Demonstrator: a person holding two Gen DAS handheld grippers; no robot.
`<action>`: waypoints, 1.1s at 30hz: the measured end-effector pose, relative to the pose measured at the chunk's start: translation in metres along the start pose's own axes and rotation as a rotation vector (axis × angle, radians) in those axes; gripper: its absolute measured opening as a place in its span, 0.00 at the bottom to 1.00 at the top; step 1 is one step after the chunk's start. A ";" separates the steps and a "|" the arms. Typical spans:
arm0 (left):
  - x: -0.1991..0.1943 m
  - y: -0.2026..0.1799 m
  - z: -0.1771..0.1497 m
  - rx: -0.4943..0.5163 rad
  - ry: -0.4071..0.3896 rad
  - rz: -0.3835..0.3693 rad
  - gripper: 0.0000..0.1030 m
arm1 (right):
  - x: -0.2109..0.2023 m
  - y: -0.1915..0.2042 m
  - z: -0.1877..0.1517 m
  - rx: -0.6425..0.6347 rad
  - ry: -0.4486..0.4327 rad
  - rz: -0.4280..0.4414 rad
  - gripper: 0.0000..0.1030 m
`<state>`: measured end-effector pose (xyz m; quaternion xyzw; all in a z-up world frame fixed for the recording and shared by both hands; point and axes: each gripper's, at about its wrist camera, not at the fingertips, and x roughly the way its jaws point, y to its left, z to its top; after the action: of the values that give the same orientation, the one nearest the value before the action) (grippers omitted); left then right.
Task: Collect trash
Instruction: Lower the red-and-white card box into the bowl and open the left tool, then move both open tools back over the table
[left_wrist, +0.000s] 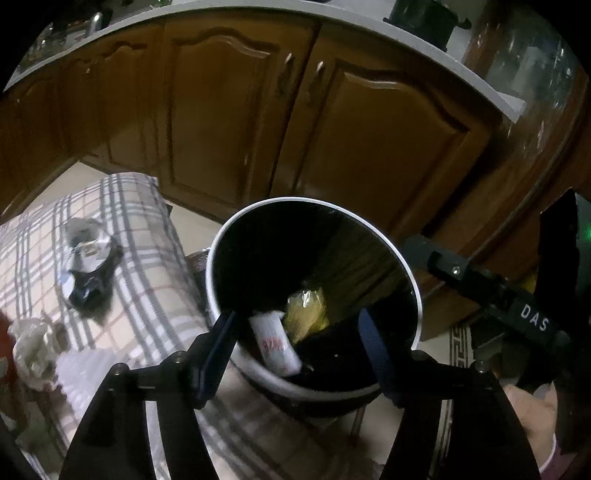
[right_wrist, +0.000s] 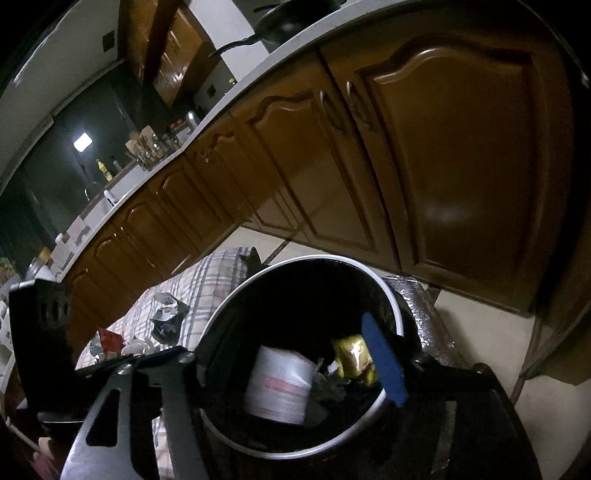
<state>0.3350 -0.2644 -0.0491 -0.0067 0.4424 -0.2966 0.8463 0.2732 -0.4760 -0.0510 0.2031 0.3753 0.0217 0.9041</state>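
Observation:
A round trash bin (left_wrist: 413, 280) with a white rim and black liner stands on the floor beside the table; it also shows in the right wrist view (right_wrist: 391, 291). Inside lie a white paper cup (left_wrist: 275, 345) (right_wrist: 279, 387) and a yellow wrapper (left_wrist: 306, 314) (right_wrist: 354, 356). My left gripper (left_wrist: 295, 350) is open and empty above the bin's mouth. My right gripper (right_wrist: 288, 369) is open and empty over the bin too. A crumpled grey and black wrapper (left_wrist: 88, 264) (right_wrist: 168, 315) lies on the plaid tablecloth.
The plaid-covered table (left_wrist: 147, 280) is left of the bin, with crumpled paper (left_wrist: 33, 347) and a red packet (right_wrist: 110, 341) on it. Brown kitchen cabinets (left_wrist: 240, 122) stand close behind the bin. The right gripper's body (left_wrist: 498, 295) shows at the right.

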 end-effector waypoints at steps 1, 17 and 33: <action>-0.003 0.001 -0.003 0.000 0.010 0.001 0.65 | -0.001 0.001 -0.001 0.003 -0.002 0.001 0.68; -0.075 0.042 -0.100 -0.107 -0.069 0.058 0.70 | -0.024 0.047 -0.053 0.018 -0.006 0.071 0.88; -0.155 0.085 -0.161 -0.157 -0.122 0.187 0.70 | -0.010 0.116 -0.105 -0.062 0.071 0.149 0.88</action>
<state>0.1891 -0.0758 -0.0549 -0.0495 0.4108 -0.1798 0.8924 0.2068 -0.3344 -0.0662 0.2017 0.3903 0.1077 0.8918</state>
